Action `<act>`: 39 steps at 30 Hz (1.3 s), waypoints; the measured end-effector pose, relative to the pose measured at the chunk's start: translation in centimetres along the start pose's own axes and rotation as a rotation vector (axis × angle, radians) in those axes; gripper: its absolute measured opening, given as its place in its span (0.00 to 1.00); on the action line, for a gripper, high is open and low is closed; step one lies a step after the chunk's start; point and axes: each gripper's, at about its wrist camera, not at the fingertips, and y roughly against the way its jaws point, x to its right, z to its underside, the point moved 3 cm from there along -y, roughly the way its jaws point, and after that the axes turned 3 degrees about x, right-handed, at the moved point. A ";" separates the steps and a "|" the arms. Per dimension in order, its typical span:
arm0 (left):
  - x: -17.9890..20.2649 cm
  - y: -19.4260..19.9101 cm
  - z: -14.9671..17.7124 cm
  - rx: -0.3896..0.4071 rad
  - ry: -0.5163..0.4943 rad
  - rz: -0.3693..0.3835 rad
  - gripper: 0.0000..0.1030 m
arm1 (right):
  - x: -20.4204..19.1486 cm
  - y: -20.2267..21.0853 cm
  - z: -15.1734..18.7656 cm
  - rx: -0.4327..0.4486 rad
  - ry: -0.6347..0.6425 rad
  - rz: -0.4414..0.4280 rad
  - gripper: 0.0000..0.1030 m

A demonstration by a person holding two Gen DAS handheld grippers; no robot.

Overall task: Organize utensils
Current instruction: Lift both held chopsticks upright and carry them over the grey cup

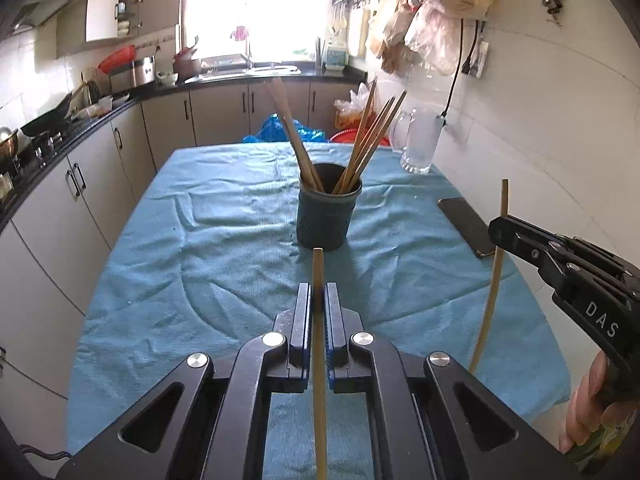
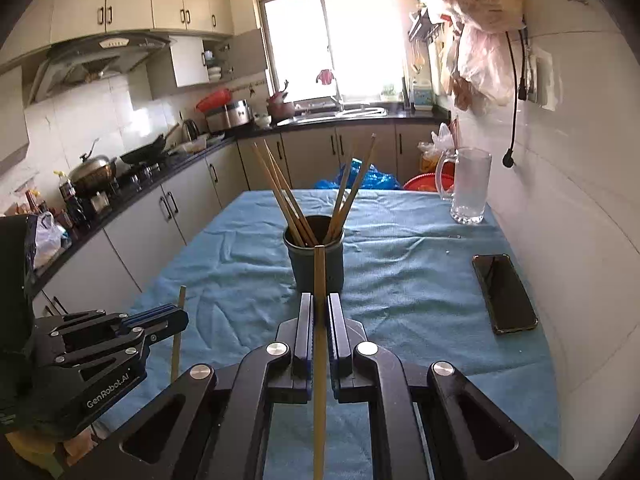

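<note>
A dark perforated holder (image 1: 326,216) (image 2: 316,264) stands upright mid-table on the blue cloth (image 1: 224,248) with several wooden chopsticks (image 1: 366,144) (image 2: 280,196) leaning in it. My left gripper (image 1: 318,292) is shut on one chopstick (image 1: 319,352), held upright a short way before the holder; it also shows in the right wrist view (image 2: 176,316). My right gripper (image 2: 320,304) is shut on another chopstick (image 2: 319,360), held upright just before the holder; it shows in the left wrist view (image 1: 498,232) to the right.
A black phone (image 1: 466,226) (image 2: 504,294) lies on the cloth's right side. A glass mug (image 1: 420,142) (image 2: 466,186) stands at the far right corner by the tiled wall. Kitchen counters with a stove run along the left.
</note>
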 end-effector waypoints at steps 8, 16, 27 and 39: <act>0.8 2.6 0.1 0.067 -0.033 -0.003 0.05 | -0.2 2.1 -0.3 0.039 -0.019 -0.017 0.07; 0.6 4.6 -0.3 0.119 -0.012 0.005 0.05 | -0.2 2.8 -0.8 0.061 -0.031 -0.033 0.07; 0.1 5.8 -2.1 0.158 0.026 0.021 0.05 | 0.1 2.7 -2.0 0.079 -0.038 -0.060 0.06; 0.1 5.4 -4.4 0.163 0.003 0.039 0.05 | 0.6 1.7 -3.2 0.078 -0.037 -0.068 0.07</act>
